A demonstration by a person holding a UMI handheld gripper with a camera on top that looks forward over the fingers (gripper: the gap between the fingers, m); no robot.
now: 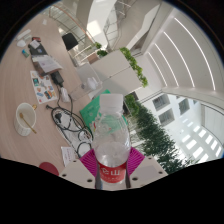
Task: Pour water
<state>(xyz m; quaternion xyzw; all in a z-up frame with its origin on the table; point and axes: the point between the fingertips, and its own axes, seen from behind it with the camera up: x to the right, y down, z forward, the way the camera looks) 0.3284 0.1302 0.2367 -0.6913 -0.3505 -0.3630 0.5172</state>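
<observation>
A clear plastic water bottle [110,135] with a red label and a white cap [108,101] stands up between my fingers, filling the space ahead of them. My gripper [112,160] is shut on the bottle, with a pink pad [89,160] pressed on one side and the other pad [135,158] on the opposite side, just above the label. The bottle is lifted off the table and the whole scene looks tilted.
Beyond the bottle lies a table [40,100] with papers [45,72], black cables [68,120] and a white cup [25,121]. A green object [94,102] shows behind the bottle. A row of plants [152,130] edges a railing past it.
</observation>
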